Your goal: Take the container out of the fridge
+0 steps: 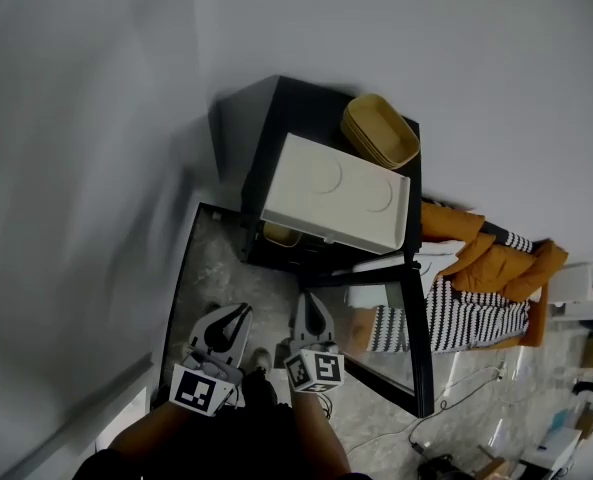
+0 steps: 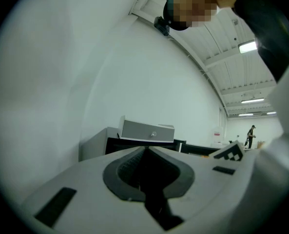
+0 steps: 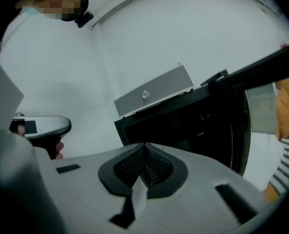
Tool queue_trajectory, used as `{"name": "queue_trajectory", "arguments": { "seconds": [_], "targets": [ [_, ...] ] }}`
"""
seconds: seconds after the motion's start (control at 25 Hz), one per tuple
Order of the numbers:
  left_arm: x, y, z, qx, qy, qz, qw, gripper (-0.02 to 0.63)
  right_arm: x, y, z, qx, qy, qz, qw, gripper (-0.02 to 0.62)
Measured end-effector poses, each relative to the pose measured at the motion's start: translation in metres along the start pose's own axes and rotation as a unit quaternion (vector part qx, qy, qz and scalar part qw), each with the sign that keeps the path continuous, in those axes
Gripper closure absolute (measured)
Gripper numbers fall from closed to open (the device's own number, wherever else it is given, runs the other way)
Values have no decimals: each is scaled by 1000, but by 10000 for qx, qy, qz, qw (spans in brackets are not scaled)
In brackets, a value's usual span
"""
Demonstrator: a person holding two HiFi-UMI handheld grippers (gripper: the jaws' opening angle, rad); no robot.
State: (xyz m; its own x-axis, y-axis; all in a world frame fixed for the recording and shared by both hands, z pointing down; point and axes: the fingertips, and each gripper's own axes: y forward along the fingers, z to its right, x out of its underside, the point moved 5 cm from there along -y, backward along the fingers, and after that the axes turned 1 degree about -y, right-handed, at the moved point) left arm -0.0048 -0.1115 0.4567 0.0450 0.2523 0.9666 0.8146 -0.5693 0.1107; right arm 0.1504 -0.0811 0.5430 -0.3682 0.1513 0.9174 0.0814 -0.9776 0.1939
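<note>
While both grippers hang side by side over the speckled floor point(image 1: 226, 268), the left gripper point(image 1: 238, 315) and the right gripper point(image 1: 309, 306) each have their fingers pressed together on nothing, well short of the black fridge point(image 1: 306, 108). The fridge's door point(image 1: 423, 348) stands swung open on the right, the pale wall point(image 1: 96, 168) runs close along the left, and a strip of floor lies between the grippers and the open front. The container point(image 1: 279, 234) sits just inside the fridge's front edge, a tan shape mostly hidden beneath the overhanging white box point(image 1: 336, 193).
</note>
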Motion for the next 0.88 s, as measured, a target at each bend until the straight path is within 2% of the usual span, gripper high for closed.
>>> {"name": "queue_trajectory", "arguments": {
  "seconds": [0.12,0.24,0.36,0.48,0.72,0.8,0.88],
  "targets": [
    [3,8,-6,29,-13,-34,10000,589,16,18,9,-31,365,73,9993,595],
    [7,15,-10,44,-38,-60,10000,589,35,37,22,-167,1112,139,9936,594],
    [9,20,-12,56,-68,-40,10000,589,61,54,38,-206,1864,110,9822,594],
    [14,22,-13,87,-51,-70,9999,589,89,68,54,-198,2587,133,9657,589],
    [23,23,-17,153,-51,-197,9997,589,137,95,80,-366,3681,233,9288,468],
    [24,24,-19,155,-70,-206,9996,589,146,106,88,-493,3802,307,9231,431],
    [25,25,-22,159,-75,-205,9996,589,164,111,101,-392,3999,269,9153,394]
  ]
}}
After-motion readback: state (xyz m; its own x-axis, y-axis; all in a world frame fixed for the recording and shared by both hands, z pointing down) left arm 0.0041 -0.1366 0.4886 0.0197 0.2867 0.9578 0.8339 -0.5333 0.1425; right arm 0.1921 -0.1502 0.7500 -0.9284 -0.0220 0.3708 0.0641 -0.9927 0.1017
